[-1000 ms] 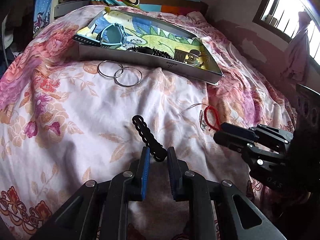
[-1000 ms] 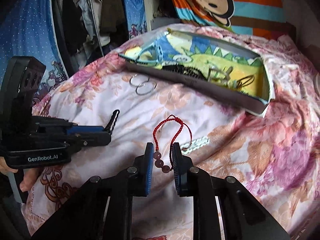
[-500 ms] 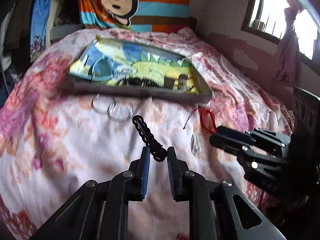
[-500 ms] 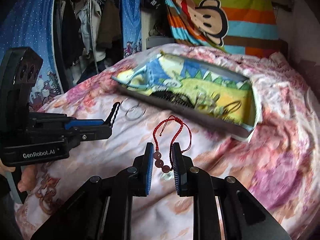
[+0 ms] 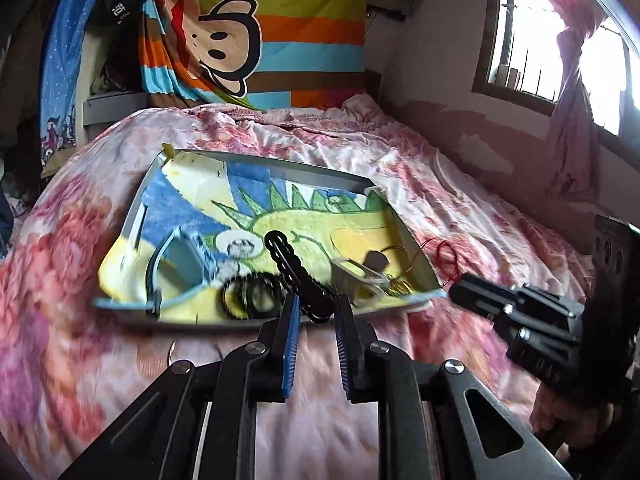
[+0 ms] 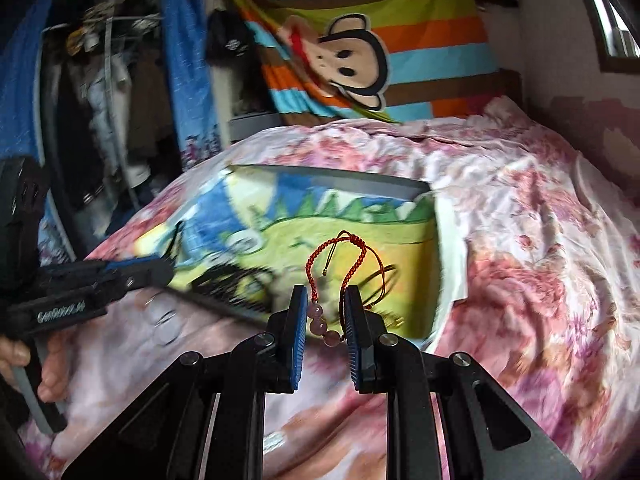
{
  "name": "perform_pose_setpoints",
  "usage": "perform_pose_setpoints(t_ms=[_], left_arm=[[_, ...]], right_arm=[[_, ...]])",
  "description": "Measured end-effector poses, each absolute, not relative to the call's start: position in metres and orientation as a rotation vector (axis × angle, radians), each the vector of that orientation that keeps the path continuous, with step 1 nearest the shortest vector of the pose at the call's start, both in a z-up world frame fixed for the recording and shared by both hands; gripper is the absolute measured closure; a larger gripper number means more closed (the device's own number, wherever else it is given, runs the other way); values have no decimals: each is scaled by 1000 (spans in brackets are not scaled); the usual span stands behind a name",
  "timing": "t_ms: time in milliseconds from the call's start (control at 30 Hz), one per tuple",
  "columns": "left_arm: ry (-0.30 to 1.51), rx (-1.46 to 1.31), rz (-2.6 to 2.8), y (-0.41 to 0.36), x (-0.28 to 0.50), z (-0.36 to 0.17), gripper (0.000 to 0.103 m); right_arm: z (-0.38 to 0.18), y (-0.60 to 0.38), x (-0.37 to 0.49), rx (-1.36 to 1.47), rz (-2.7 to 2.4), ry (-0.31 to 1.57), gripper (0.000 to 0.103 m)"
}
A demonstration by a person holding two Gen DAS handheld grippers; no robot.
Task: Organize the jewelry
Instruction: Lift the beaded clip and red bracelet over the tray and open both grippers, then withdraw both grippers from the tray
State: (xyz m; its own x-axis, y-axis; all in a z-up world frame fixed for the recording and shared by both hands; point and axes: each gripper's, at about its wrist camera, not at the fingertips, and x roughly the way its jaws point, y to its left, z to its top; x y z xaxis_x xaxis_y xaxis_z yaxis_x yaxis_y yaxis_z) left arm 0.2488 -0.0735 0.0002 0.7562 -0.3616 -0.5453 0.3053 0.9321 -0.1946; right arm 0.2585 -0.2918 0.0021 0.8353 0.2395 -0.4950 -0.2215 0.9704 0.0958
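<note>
My left gripper point(image 5: 316, 312) is shut on a black beaded bracelet point(image 5: 292, 268) that sticks up stiffly, held above the near edge of the grey tray point(image 5: 280, 168). The tray is lined with a dinosaur-print cloth and holds a black bead bracelet point(image 5: 248, 296), a light blue band point(image 5: 160, 264) and gold pieces point(image 5: 396, 284). My right gripper point(image 6: 325, 312) is shut on a red cord bracelet point(image 6: 340, 256) with pink beads point(image 6: 320, 326), held over the tray's point(image 6: 332, 180) right part. The right gripper shows in the left wrist view point(image 5: 456, 292); the left gripper shows in the right wrist view point(image 6: 168, 270).
The tray lies on a bed with a pink floral cover point(image 5: 460, 208). A striped monkey blanket point(image 5: 256, 36) hangs behind. A window with a pink curtain point(image 5: 572, 92) is on the right. Clothes hang on a rack point(image 6: 108, 80) to the left.
Both grippers have moved forward and up from the bedcover to over the tray, each carrying its bracelet. The two silver rings on the cover have dropped out of the left wrist view.
</note>
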Motion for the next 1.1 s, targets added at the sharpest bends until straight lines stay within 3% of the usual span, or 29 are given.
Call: perform_pose_setpoints(t_ms=[267,900,967,1100], left_arm=[[699,-114,-364,-73,293,-28,86],[749,-118,-342,-72,312,-45,86],[753,-124,-333,-70,312,-46,86],[766,-129,-322,-70,312,-43,86]], right_arm=[[-23,-297,298,67,211,578,86],[-46,-288,309,14,178,645,83],[-45,-288,308,13,176,645,81],[-40,-291,302,18,175,637,62]])
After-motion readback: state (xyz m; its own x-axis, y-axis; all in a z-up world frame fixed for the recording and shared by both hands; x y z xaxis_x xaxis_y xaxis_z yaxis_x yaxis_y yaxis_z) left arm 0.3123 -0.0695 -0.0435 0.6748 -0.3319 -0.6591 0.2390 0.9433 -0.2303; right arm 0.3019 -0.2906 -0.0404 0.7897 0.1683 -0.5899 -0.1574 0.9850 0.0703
